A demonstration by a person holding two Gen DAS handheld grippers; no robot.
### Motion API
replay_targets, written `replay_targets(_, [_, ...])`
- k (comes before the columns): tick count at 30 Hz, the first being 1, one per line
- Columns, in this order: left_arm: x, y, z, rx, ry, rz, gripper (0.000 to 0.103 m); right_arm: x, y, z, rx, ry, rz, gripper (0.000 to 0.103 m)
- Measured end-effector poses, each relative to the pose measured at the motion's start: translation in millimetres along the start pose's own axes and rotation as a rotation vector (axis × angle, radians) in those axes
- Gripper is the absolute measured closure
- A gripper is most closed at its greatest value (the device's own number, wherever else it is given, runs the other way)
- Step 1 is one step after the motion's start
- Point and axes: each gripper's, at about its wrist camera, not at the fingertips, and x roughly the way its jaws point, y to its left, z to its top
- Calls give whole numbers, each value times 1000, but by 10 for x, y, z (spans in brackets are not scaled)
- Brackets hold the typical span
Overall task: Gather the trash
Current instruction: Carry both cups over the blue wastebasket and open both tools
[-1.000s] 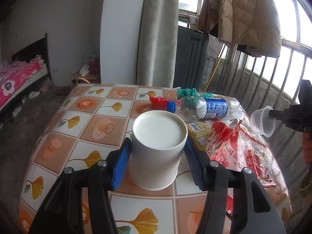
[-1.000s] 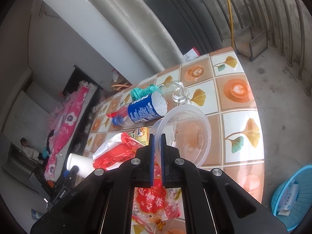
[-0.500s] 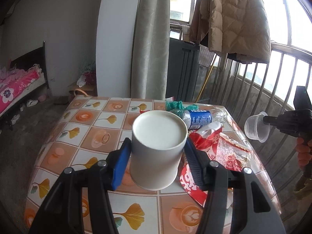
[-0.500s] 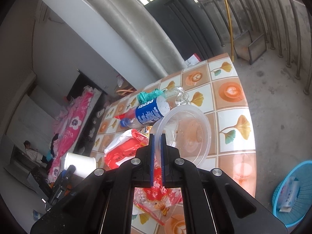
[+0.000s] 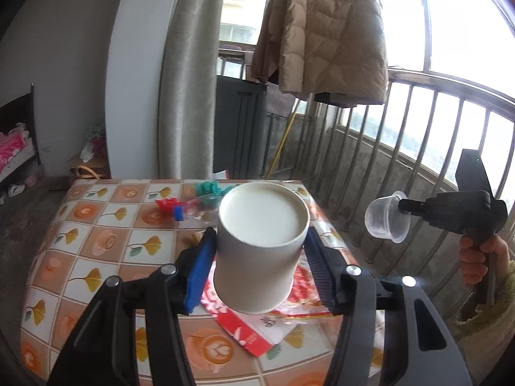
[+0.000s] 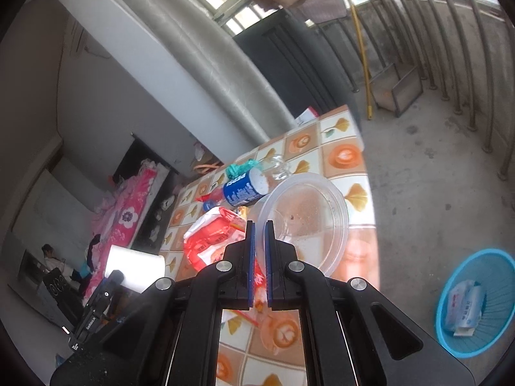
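Two light, crushable items are held above the tiled table [image 5: 96,244]: the left gripper [image 5: 257,254] squeezes the white paper cup [image 5: 259,244] mid-wall, the right gripper [image 6: 258,234] pinches the clear plastic cup [image 6: 302,222] by its thin rim.

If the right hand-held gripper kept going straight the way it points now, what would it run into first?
The right hand-held gripper, shut on the clear plastic cup, points down toward the table. It would probably push the cup into the tabletop near the Pepsi bottle; depth is unclear. The blue bin lies off that line.
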Motion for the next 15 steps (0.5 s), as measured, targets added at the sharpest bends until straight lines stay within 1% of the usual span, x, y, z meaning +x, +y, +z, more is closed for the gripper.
replay_targets(4, [101, -498, 58, 40, 20, -128, 49, -380, -286, -160, 56, -42, -44, 99])
replay_targets(7, [262, -928, 73, 77, 65, -231, 48, -642, -556, -282, 116, -69, -85, 99])
replay_targets(9, [409, -1267, 59, 112, 107, -299, 48, -798, -794, -377, 168, -87, -119, 99])
replay_targets(12, [674, -1757, -25, 161, 193, -391, 48, -956, -1173, -524, 267, -102, -161, 99])
replay_targets(15, [994, -2256, -159, 209, 304, -474, 48, -1033, -1541, -636, 366, -101, -210, 99])
